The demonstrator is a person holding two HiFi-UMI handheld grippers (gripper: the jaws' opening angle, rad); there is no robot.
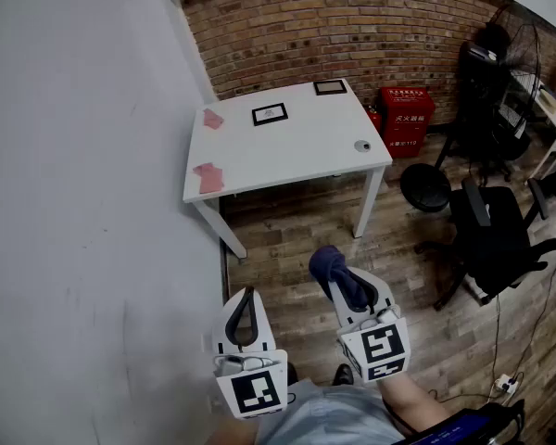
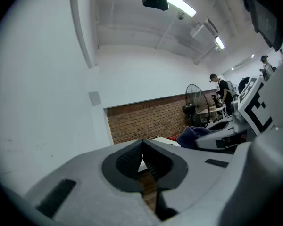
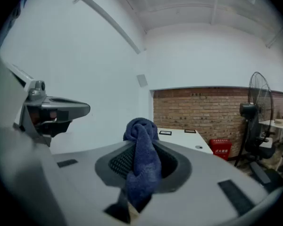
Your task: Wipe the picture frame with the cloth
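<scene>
room: a white tabletop (image 1: 287, 160) stands upper centre of the head view, against a brick wall (image 1: 352, 17), well apart from both claws.
picture frame (image 1: 270, 114): laid flat on the tabletop; a second frame (image 1: 330, 87) lies nearer the wall.
cloth (image 3: 142, 145): dark blue, pinched in the right claw (image 3: 142, 166), bunched above the jaws.
left claw (image 2: 144, 160): jaws pressed together, nothing held.
handling: the cloth is judged soft and light; the frame is judged light, possibly glazed and apt to slide, best steadied at its rim.

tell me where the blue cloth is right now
In the head view the blue cloth sits lower centre, clamped in the right tongs over the wooden floor, well short of the white table.
</scene>
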